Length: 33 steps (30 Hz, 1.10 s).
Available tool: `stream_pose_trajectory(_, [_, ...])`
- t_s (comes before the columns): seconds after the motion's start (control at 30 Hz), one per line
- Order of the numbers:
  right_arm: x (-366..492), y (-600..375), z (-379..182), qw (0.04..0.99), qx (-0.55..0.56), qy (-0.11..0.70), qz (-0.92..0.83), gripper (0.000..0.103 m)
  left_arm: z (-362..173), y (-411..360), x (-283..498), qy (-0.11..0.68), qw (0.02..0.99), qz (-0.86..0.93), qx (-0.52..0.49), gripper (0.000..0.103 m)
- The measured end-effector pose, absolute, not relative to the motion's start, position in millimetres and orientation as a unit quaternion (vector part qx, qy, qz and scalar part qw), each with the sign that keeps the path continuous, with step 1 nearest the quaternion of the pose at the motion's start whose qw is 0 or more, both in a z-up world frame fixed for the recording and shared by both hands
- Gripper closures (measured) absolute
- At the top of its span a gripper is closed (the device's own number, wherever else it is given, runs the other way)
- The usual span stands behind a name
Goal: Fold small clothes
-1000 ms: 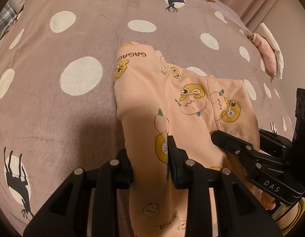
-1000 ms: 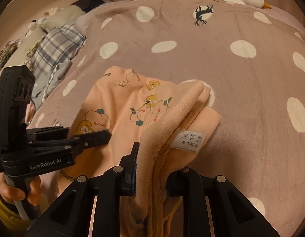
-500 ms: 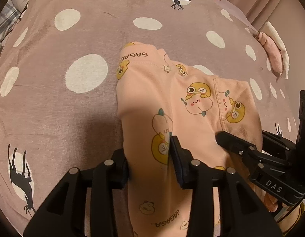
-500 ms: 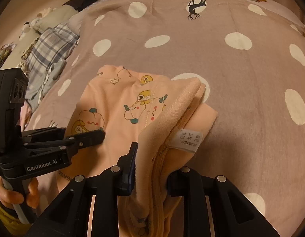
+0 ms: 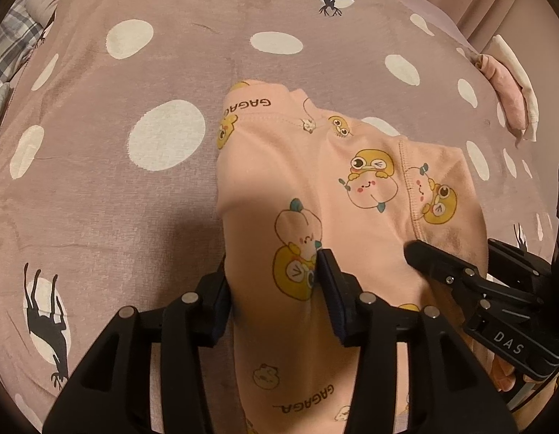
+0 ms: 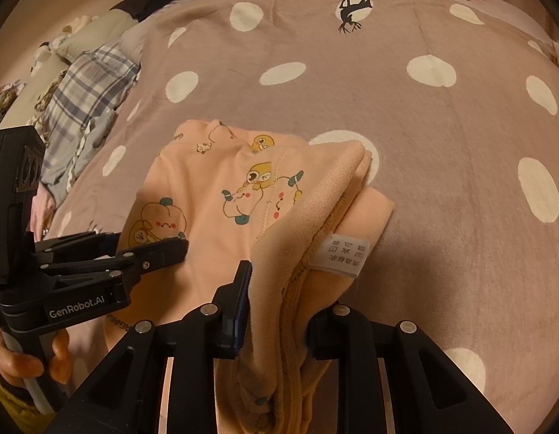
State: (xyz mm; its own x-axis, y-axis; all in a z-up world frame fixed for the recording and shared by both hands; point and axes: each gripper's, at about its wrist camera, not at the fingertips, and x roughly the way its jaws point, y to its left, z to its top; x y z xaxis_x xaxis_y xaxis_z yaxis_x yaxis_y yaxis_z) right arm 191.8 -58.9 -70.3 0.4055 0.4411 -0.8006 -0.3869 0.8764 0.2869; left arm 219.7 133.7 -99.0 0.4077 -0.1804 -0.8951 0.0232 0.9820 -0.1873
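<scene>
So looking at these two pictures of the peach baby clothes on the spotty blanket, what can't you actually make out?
- Left wrist view: the peach garment's near end, cut off by the bottom edge and covered by the left gripper, whose jaws are opening.
- Right wrist view: the care label's print, too small to read.
- Right wrist view: the bunched cloth inside the right gripper, hidden by its fingers.
- Both views: the plaid fabric's full shape, cut by the left edge.
</scene>
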Motion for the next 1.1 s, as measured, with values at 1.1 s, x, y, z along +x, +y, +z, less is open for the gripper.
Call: stream_pose_trajectory(1.1, [193, -85, -77, 0.831, 0.084, 0.504, 0.222, 0.051, -98, 147, 208, 0.539, 0.84, -0.013, -0.058, 0.02])
